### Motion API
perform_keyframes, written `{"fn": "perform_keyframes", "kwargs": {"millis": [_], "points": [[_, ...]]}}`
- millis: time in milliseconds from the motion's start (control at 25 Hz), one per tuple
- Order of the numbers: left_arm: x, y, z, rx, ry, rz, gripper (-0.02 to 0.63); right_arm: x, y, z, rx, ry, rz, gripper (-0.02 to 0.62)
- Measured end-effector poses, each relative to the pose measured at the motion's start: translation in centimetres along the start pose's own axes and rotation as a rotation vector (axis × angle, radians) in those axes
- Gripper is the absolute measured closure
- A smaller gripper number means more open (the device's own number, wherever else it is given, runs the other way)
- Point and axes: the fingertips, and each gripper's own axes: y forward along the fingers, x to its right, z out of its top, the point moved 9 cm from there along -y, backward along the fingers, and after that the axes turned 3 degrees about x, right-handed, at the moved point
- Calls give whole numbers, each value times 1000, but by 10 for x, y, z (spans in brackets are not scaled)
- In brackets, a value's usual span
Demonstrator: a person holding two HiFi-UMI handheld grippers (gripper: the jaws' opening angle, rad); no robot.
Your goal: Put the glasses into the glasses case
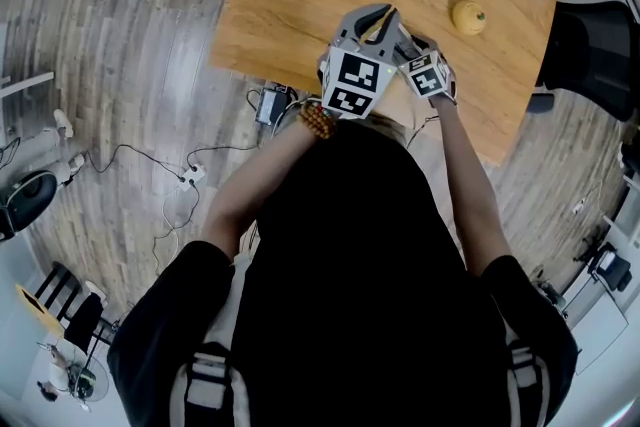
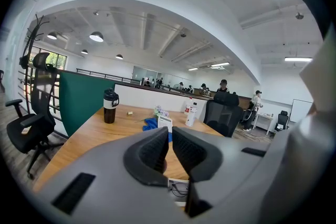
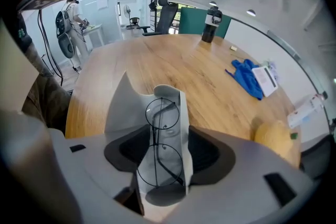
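right gripper (image 3: 168, 136): jaws wide apart, gripping nothing
glasses (image 3: 160, 164): lying in the open grey glasses case (image 3: 181, 113), between the right jaws, over the table's (image 3: 157, 65) near edge
axis: lenses run near-to-far, along the jaws' line
nearer: right gripper, directly above
left gripper (image 2: 169, 134): jaws closed to a slit, contents unreadable
views: head view hides the glasses; right gripper view shows them
next: probably close the case
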Motion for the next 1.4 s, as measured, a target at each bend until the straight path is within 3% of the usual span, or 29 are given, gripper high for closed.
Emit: {"fn": "perform_keyframes", "kwargs": {"millis": [280,480,880,1160,1400], "points": [[-2,-1,0,5,1,3,566,5,2,1,6,10,-23,397],[-2,0,1,20,15,6,566,6,1,-1,2,2,-17,397],[-3,-1,1,23,29,14,566,6,1,1,-34,-124,-14,434],[-2,-1,1,30,24,10,566,7,1,1,-32,-103,-14,433],[-1,2,4,35,32,10,566,12,3,1,-45,-32,44,401]]}}
